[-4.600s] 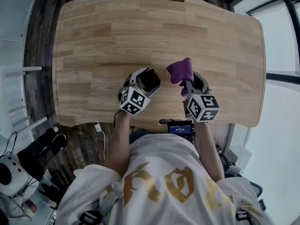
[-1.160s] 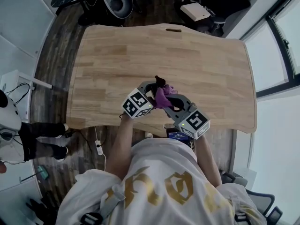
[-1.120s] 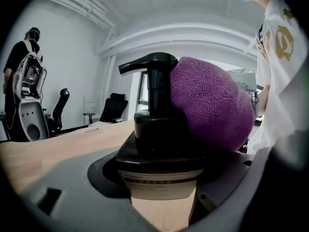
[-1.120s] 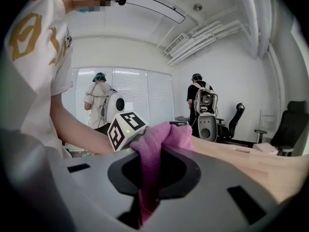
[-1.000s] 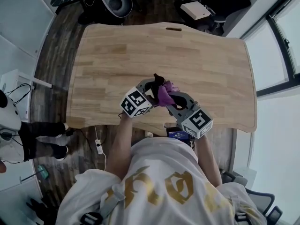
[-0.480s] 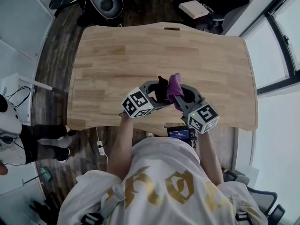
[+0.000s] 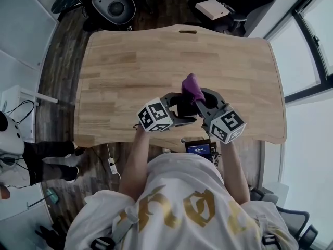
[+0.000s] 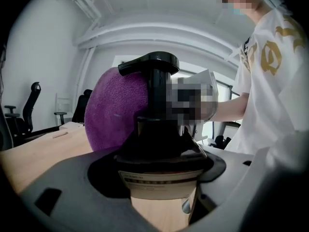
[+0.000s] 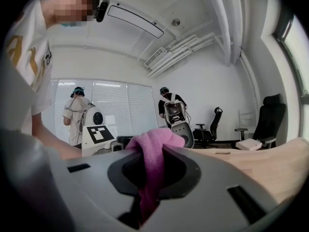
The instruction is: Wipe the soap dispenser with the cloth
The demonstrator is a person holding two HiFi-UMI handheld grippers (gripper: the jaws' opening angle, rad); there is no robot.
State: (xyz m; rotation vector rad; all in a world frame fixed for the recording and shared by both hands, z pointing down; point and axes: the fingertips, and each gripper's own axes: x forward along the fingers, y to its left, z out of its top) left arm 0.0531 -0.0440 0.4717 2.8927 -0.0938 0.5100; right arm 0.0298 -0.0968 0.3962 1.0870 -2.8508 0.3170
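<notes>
head view: the soap dispenser (image 7: 184,107) sits at the middle of the frame, over the lower part of the wooden table (image 7: 130,61), close to the edge nearest the person. the left gripper (image 7: 179,109) reaches in from the left with its marker cube at lower left, and its jaws are clamped on the dispenser's body. the right gripper (image 7: 203,99) comes in from the lower right, its jaws clenched on the purple cloth (image 7: 192,87), which bunches out past the tips just above and right of the dispenser. the two grippers meet at an angle, tips nearly together.

left gripper view: the dispenser fills the centre, upright, its labelled body seated in the hollow between the two grey jaws, dark shoulder and black pump head rising above them. the cloth is a rounded purple mass at centre left, right against the left side of the pump neck and partly behind it. whether the dispenser's base rests on the table cannot be told.

right gripper view: a fold of the cloth is pinched in the middle between the closed jaws, its top rising above them at centre. the table edge shows at lower right, and two people stand far back by the window blinds at centre left.
</notes>
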